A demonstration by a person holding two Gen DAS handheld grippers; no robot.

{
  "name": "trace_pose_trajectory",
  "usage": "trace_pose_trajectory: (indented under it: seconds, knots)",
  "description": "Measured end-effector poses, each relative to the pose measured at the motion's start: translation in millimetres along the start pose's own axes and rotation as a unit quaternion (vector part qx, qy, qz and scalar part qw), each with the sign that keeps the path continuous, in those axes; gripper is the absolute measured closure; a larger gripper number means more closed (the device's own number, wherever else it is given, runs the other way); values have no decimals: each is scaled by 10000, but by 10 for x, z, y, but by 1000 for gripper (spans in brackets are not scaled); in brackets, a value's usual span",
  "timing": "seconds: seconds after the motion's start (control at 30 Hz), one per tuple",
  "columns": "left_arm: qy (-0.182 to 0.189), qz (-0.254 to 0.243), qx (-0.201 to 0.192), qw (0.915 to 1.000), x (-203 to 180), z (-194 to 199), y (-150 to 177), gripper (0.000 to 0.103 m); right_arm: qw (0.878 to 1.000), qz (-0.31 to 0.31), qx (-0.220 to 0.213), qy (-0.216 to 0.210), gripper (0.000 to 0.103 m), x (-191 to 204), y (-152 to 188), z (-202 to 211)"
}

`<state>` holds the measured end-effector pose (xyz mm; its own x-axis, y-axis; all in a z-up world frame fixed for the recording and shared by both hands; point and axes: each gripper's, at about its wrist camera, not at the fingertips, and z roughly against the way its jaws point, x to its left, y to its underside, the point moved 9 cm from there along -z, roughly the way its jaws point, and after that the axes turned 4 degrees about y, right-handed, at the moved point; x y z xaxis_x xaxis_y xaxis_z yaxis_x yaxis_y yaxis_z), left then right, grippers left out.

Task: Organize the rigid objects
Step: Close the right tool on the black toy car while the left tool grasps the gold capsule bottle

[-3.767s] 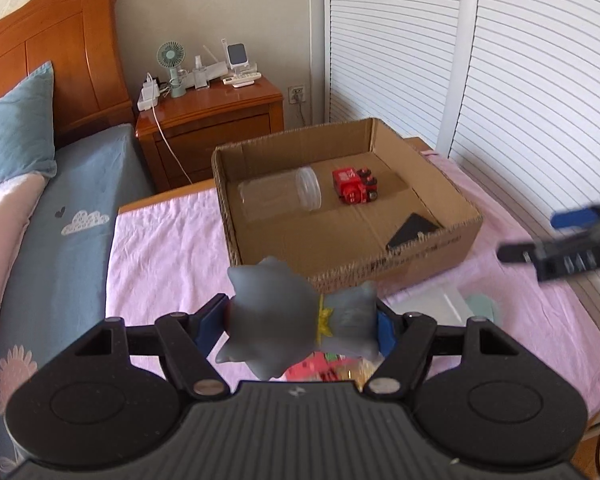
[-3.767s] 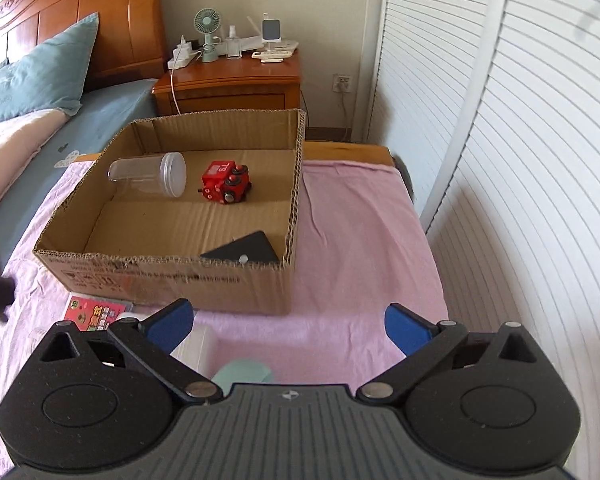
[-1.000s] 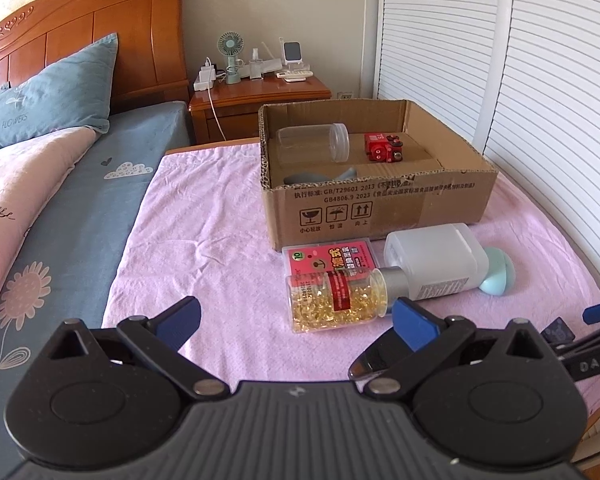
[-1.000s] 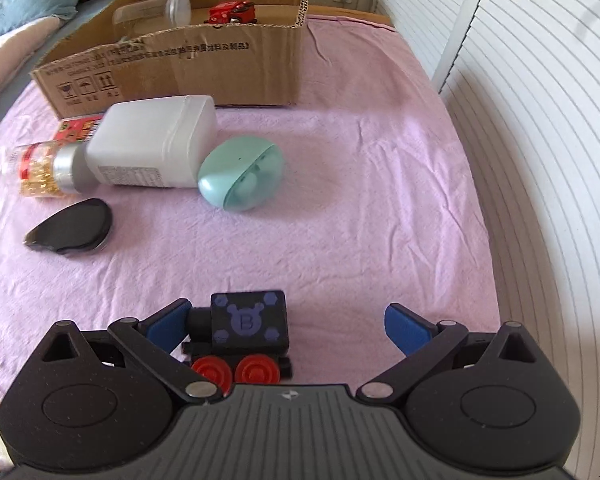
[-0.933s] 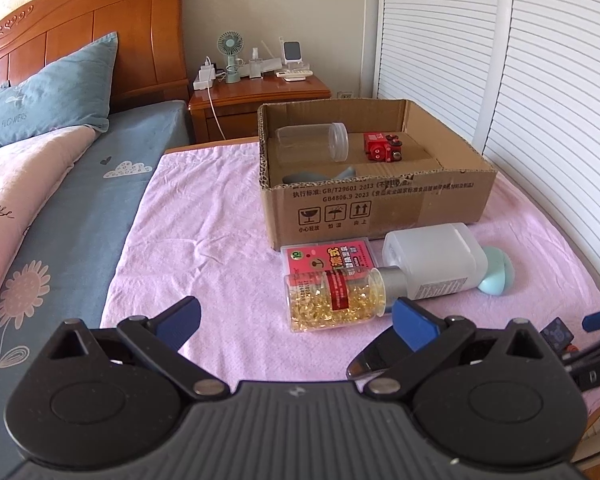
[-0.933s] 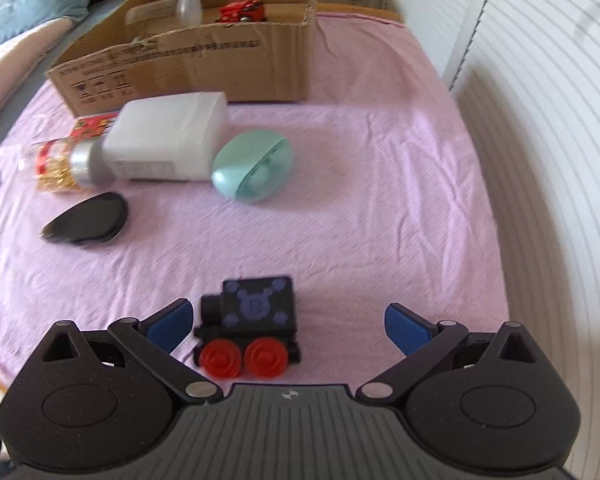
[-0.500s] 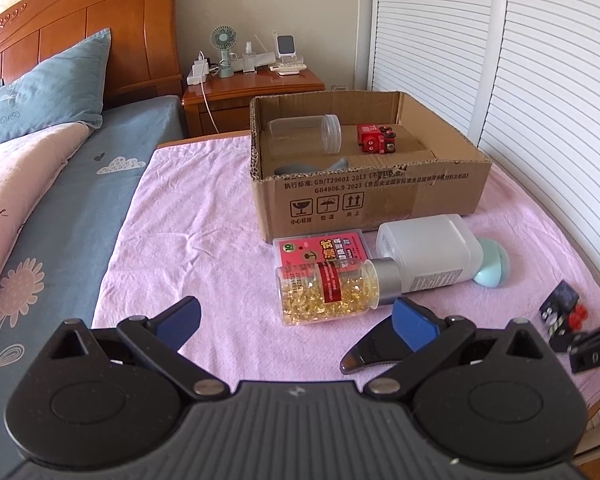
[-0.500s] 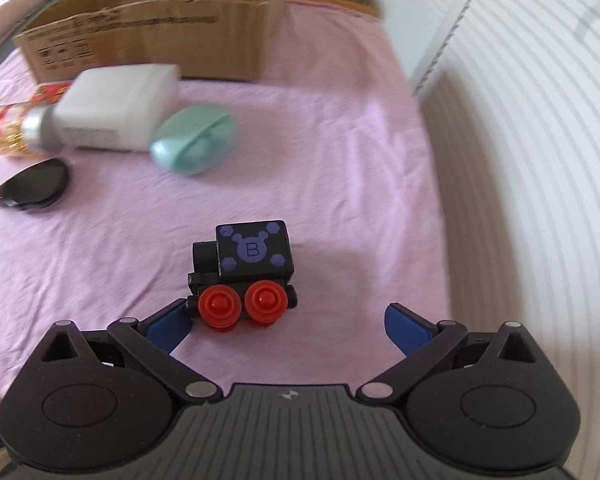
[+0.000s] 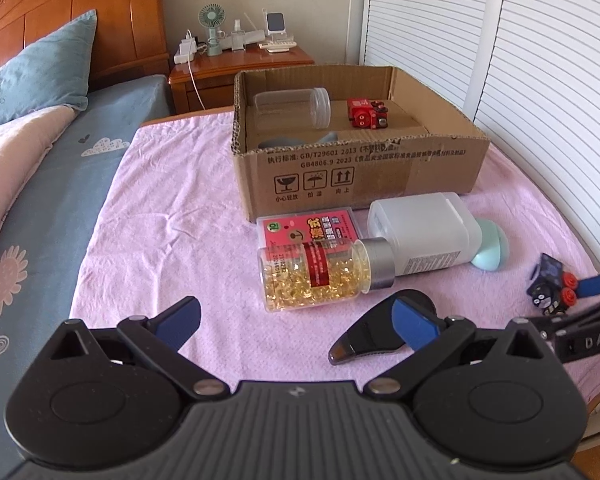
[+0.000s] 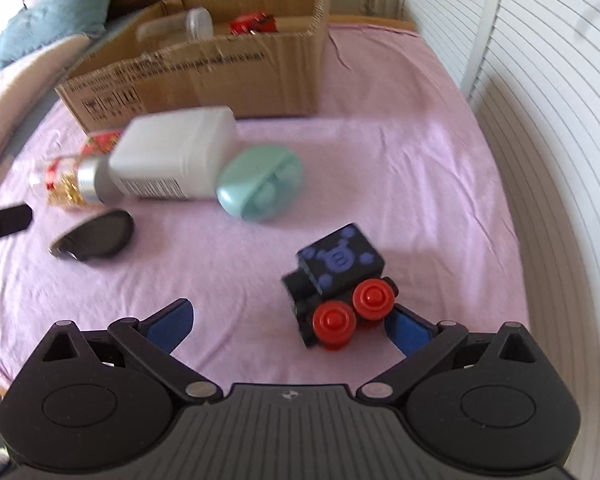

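Left view alone shows grey toy (image 9: 300,142) inside box (image 9: 360,176); both hand-held grippers released, empty.

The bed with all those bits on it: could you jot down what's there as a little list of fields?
surface: pink sheet
container: cardboard box, open top
in box: clear jar, red toy, a grey thing, mostly hidden
outside box: capsule bottle, white bottle, red packet, mint case, dark curved piece, black toy train
left gripper: open, empty
right gripper: open, by the train
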<state>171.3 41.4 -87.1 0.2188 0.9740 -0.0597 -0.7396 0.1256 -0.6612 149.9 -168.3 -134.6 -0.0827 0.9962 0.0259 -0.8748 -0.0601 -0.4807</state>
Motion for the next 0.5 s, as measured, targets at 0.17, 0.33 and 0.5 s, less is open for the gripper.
trace_pose_trajectory:
  seconds: [0.17, 0.33, 0.5]
  knots:
    - [131, 100, 164, 9997, -30, -126, 6, 1, 9995, 240, -225, -25, 0, 120, -132, -99]
    - [241, 188, 269, 9992, -97, -289, -41, 2, 9969, 634, -340, 302, 0, 170, -129, -178]
    - [253, 148, 276, 9992, -164, -432, -90, 1, 9965, 623, -457, 310, 0, 158, -140, -166]
